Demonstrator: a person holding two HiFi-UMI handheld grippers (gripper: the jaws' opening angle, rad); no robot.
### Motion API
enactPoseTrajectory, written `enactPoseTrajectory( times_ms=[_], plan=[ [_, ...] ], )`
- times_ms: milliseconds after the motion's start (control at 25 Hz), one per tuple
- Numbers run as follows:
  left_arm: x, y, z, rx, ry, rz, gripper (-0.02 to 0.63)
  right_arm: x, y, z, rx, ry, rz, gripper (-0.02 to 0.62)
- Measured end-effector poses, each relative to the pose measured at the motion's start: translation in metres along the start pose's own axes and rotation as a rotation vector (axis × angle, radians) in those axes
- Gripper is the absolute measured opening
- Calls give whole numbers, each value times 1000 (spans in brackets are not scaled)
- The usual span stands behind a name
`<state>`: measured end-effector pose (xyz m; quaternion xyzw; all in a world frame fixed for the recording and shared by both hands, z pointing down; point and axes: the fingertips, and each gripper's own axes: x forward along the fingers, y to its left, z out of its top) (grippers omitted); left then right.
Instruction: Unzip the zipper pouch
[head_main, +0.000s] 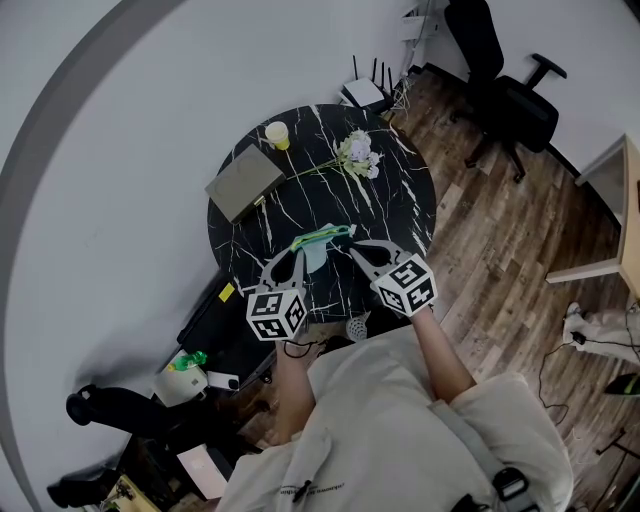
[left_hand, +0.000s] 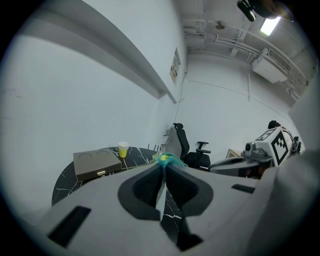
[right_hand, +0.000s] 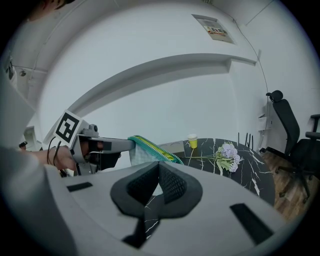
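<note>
Teal mesh pouch (head_main: 322, 243) with a yellow-green zipper along its top edge, held in the air over the near edge of the bench (head_main: 400, 200) and stretched between the two tools, clear of the marble top. The zipper looks closed along the length that shows, so the opening pull is judged not yet made.

Risks: the hold at the right end is small, so a sideways pull could slip off the slider. The soft mesh may also bunch and jam the teeth if the left end is not kept taut. A loose left pinch would let the whole pouch follow the pull instead of unzipping.

Left hand-held gripper (head_main: 297, 252): jaws narrow, pinching the pouch's left end, with pale mesh running down between the pads (left_hand: 150, 185). Right hand-held gripper (head_main: 356, 247): jaws pressed fully together at the pouch's right end. The corner reaches their tips, but no view shows whether a pull tab lies between them.

Farther out on the bench, well apart from the pouch: a flat grey box (head_main: 244, 181) at far left, a yellow cup (head_main: 277, 134) beyond it, and a spray of pale flowers (head_main: 358, 155) at far right. An office chair (head_main: 500, 90) stands on the wood floor beyond.
</note>
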<state>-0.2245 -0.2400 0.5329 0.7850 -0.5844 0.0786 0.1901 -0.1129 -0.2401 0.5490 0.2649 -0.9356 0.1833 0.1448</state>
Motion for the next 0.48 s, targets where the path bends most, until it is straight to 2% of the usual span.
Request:
enactPoseTrajectory(
  times_ms=[480],
  plan=[
    [-3, -1, -2, -3, -2, -3, 40, -2, 3, -3, 7, 3, -1, 3]
  ],
)
